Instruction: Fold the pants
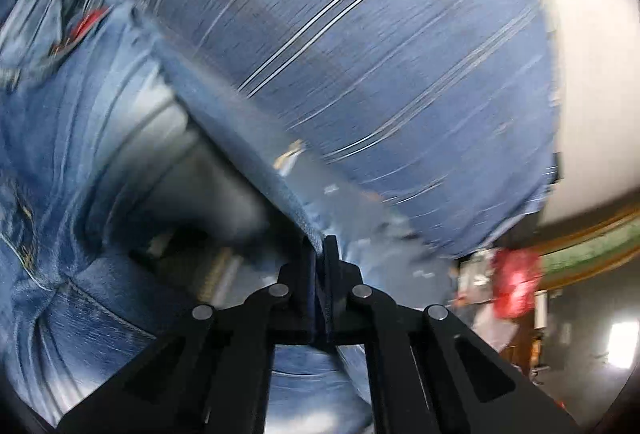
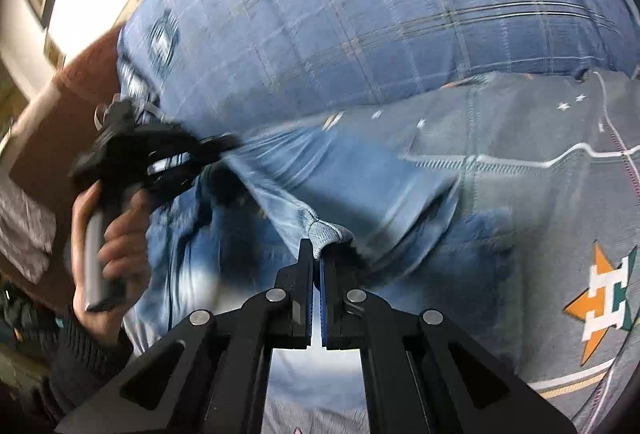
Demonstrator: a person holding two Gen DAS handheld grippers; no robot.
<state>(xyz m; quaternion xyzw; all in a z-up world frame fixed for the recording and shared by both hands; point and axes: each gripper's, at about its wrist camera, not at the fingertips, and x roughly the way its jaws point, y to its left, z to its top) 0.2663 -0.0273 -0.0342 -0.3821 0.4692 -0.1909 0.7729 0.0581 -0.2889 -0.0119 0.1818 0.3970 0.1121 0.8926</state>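
Observation:
Blue denim pants (image 1: pixel 80 138) hang lifted above a bed. My left gripper (image 1: pixel 320 246) is shut on a folded edge of the pants, which runs up and left from its tips. My right gripper (image 2: pixel 318 254) is shut on a corner of the pants (image 2: pixel 304 170). In the right wrist view the left gripper (image 2: pixel 224 148) shows at the left, held in a hand, pinching the far end of the same stretched edge. Both views are blurred by motion.
A blue plaid bedsheet (image 1: pixel 380 54) covers the bed, also seen in the right wrist view (image 2: pixel 360 14). A grey quilt with an orange star logo (image 2: pixel 600 294) lies at the right. A white wall (image 1: pixel 592 74) stands beyond. A red object (image 1: pixel 516 284) sits at the lower right.

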